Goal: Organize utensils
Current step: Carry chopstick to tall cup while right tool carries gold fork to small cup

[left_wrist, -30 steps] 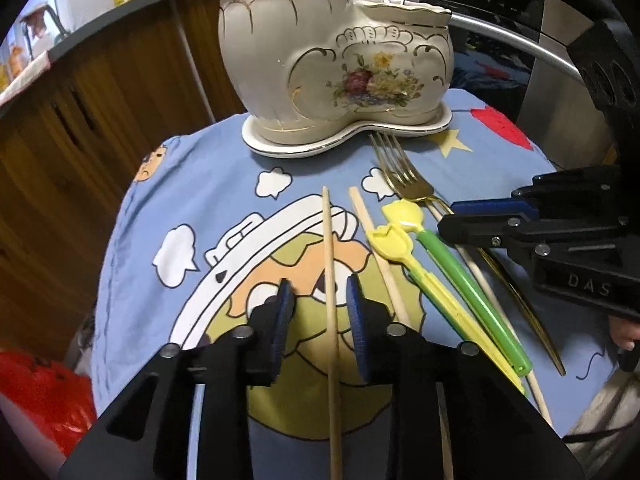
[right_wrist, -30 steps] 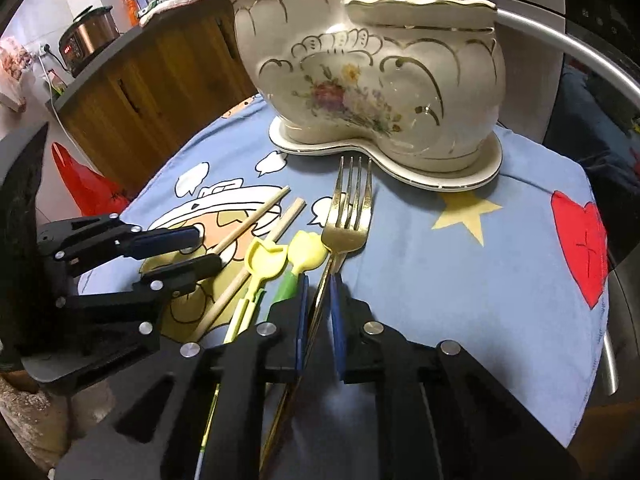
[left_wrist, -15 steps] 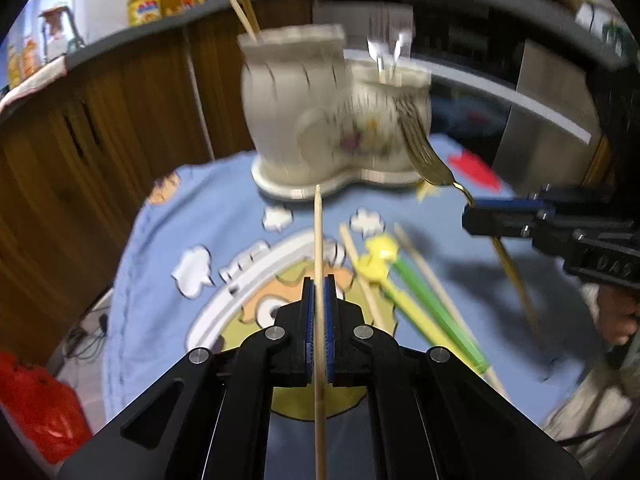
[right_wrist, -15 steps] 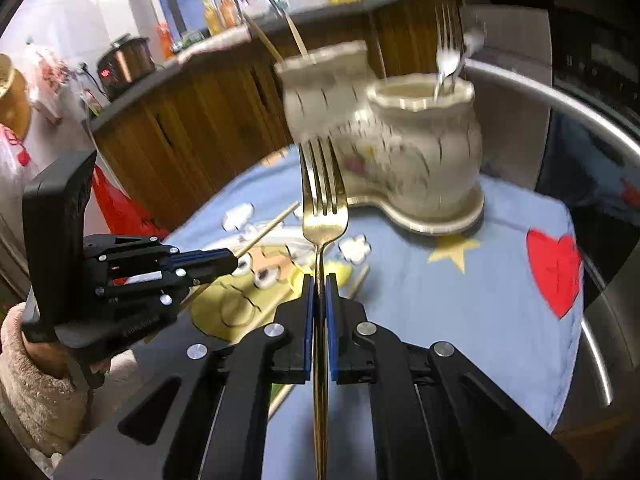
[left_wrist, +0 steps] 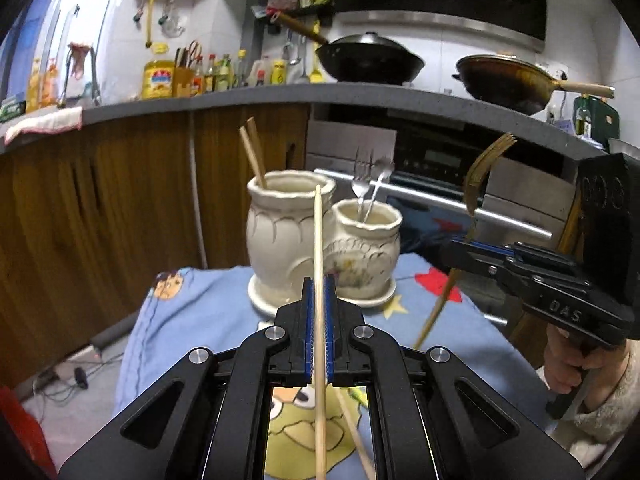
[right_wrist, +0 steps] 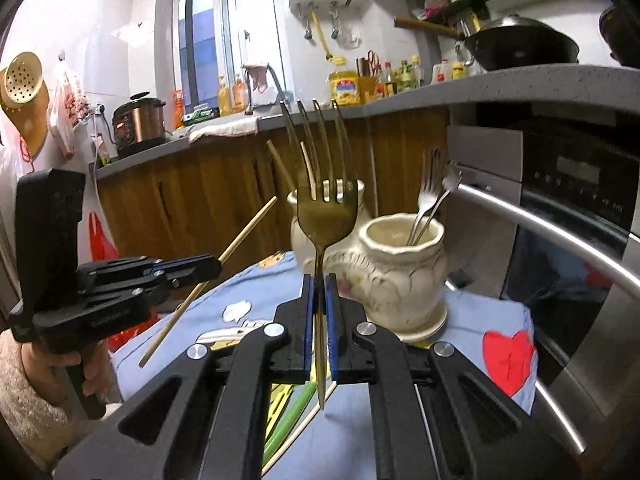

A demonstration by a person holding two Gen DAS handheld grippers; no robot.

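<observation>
Your left gripper pinches a thin wooden chopstick; your right gripper pinches a gold metal fork. Both could pivot and miss the cream ceramic double-pot holder ahead.

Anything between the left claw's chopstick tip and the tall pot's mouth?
Nothing: in the left wrist view the chopstick rises straight before the tall pot.

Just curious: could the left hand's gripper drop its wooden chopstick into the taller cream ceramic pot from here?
Probably yes. The left gripper, shut on the wooden chopstick, faces the taller cream ceramic pot; only two chopsticks lean inside, so its mouth looks open.
</observation>
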